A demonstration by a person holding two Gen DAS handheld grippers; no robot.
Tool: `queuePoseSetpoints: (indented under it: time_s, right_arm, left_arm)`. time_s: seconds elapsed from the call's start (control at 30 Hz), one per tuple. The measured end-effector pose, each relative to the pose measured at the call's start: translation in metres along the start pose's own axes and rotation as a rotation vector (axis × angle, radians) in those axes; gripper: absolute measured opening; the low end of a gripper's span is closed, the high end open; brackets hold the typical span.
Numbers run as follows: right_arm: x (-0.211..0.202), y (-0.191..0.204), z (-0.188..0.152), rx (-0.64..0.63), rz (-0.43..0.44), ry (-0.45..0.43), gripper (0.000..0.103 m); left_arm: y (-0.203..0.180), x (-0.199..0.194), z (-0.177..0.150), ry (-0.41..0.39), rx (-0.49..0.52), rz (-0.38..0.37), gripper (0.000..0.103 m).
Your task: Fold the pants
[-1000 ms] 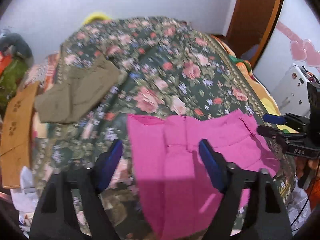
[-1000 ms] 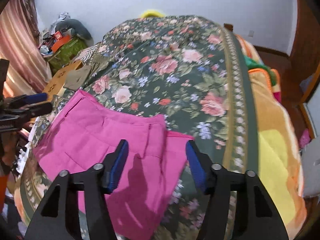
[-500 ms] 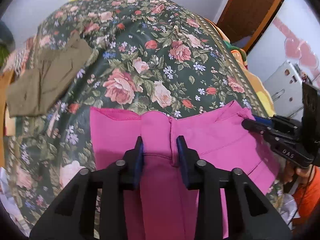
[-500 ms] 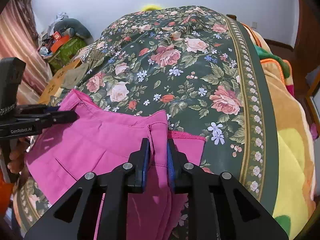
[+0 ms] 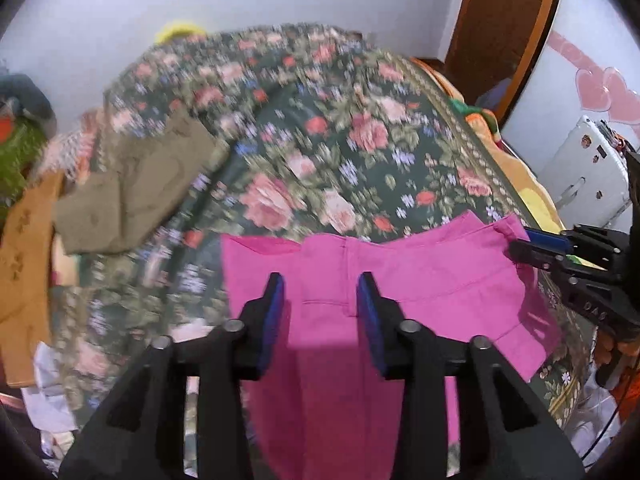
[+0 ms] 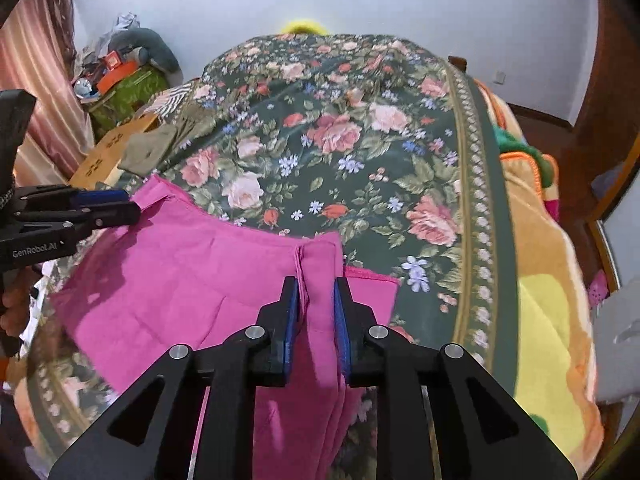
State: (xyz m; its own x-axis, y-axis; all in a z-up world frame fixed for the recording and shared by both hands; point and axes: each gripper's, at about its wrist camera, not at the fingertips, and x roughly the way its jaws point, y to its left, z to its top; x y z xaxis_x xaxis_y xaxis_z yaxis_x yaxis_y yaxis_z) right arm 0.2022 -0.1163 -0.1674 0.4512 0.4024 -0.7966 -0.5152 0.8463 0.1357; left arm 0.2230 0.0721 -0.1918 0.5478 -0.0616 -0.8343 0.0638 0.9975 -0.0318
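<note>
Bright pink pants (image 5: 440,280) lie waist-up on the near end of a floral bedspread (image 5: 320,140), with the legs hanging toward me. My left gripper (image 5: 320,280) straddles the waistband near the fly. Its jaws are opening, and flat fabric lies between pads that do not press it. From the right wrist view the left gripper (image 6: 128,206) sits at the left corner of the pants (image 6: 180,272). My right gripper (image 6: 316,284) pinches a raised fold of the waistband. Its jaws are easing open slightly, with the pads still on the cloth. It shows as the right gripper (image 5: 516,242) at the pants' right corner.
Folded olive pants (image 5: 132,192) lie on the left of the bed, beside a brown cardboard box (image 6: 104,152). An orange and yellow blanket (image 6: 552,300) runs along the right edge. A white appliance (image 5: 588,176) and a wooden door (image 5: 500,20) stand to the right. Clutter (image 6: 120,72) fills the back left corner.
Both grippers went from wide open to closed on the waistband. The left one has since spread apart again and the right one stays pinched on its fold.
</note>
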Motion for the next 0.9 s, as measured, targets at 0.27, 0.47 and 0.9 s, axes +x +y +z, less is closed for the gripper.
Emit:
queuePoseSetpoints:
  time_s: [0.27,0.47,0.9]
  right_arm:
    - [-0.028,0.001,-0.015,0.040,-0.038,-0.003,0.050]
    - [-0.017,-0.007,-0.040,0.106,-0.026,0.065,0.051]
    - [0.014,-0.020,-0.046,0.179,0.080,0.054,0.044]
  left_arm:
    - [0.018,-0.033,-0.018,-0.047,-0.018,0.005,0.073]
    - [0.026,-0.007,-0.043,0.056,-0.065,-0.011,0.074]
    - [0.029,0.030,-0.040,0.111,-0.172,-0.152,0.053]
